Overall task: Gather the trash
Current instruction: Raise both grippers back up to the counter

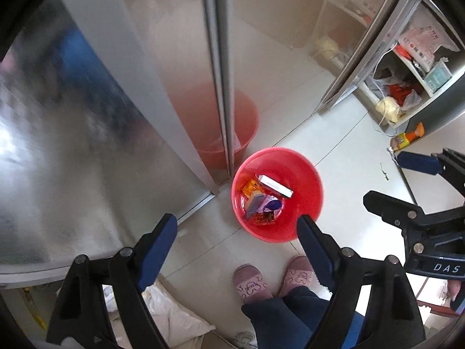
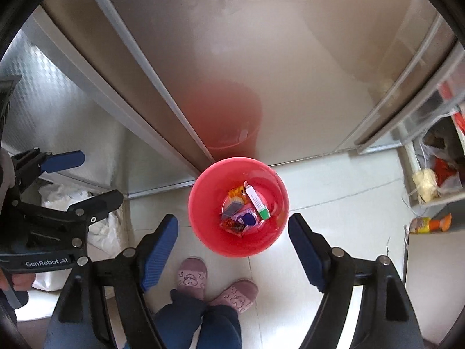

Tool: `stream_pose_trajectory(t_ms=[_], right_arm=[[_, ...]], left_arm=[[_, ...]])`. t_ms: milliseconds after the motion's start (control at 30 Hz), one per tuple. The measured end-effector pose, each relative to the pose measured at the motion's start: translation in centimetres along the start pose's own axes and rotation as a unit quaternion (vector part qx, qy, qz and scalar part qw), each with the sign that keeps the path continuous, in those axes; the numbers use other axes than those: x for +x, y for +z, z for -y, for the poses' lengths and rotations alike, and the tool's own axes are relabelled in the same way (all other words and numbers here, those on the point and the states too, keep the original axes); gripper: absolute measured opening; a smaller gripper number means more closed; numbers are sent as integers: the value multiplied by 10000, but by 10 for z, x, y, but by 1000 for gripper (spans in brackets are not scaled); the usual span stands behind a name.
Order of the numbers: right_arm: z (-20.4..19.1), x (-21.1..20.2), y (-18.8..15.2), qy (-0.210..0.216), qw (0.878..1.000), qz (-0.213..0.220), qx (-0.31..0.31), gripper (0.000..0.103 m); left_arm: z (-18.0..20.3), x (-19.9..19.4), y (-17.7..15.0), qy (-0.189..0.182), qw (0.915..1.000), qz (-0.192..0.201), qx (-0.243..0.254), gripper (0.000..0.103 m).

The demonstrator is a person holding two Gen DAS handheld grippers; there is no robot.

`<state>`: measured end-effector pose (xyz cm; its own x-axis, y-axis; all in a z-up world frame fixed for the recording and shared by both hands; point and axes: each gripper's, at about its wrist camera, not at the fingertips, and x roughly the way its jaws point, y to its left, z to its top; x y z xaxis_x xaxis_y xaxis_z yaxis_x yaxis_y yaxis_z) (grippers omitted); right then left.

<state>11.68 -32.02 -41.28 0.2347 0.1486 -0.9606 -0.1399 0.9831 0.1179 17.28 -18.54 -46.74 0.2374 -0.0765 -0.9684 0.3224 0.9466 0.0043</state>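
A red bucket (image 1: pixel 308 171) (image 2: pixel 203 189) stands on the pale tiled floor against a steel cabinet. Inside lie several pieces of trash: a white carton (image 1: pixel 274 185) (image 2: pixel 257 200), an orange wrapper (image 1: pixel 251 187) (image 2: pixel 236 193), a purple packet (image 1: pixel 270 205) (image 2: pixel 245 218) and a red wrapper (image 1: pixel 264 218) (image 2: pixel 232 225). My left gripper (image 1: pixel 237 232) hangs high over the bucket's near rim, open, nothing between its blue pads. My right gripper (image 2: pixel 232 232) also points down above the bucket, open and empty. Each gripper shows in the other's view, the right gripper (image 1: pixel 407 177) and the left gripper (image 2: pixel 87 174).
The person's pink slippers (image 1: pixel 251 283) (image 2: pixel 193 274) stand just in front of the bucket. A steel cabinet (image 1: pixel 116 116) (image 2: pixel 232 58) reflects the bucket. An open shelf unit (image 1: pixel 407 87) holds bags and boxes. An orange spray bottle (image 1: pixel 407 138) (image 2: pixel 430 224) lies on the floor. White bags (image 1: pixel 168 317) (image 2: pixel 96 226) sit at the left.
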Motion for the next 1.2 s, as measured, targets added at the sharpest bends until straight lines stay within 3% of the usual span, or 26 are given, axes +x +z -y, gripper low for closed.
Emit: stream_pose_trajectory(t_ms=[333, 467, 633, 933, 1200], right_arm=[[8, -133, 12, -339, 9983, 294, 383, 77], [2, -189, 26, -451, 9960, 624, 453, 86], [-6, -243, 39, -569, 9933, 938, 354, 91], [-28, -299, 62, -466, 9875, 1503, -16, 94], [-72, -313, 106, -341, 9855, 1573, -544, 94]], left_arm=[[19, -142, 25, -224, 9993, 267, -93, 83], [25, -194, 38, -371, 9983, 419, -181, 83], [27, -250, 49, -236, 9965, 763, -231, 84], [10, -321, 59, 130, 9893, 1329, -582, 87], [-51, -352, 66, 399, 9818, 1455, -1152, 89]])
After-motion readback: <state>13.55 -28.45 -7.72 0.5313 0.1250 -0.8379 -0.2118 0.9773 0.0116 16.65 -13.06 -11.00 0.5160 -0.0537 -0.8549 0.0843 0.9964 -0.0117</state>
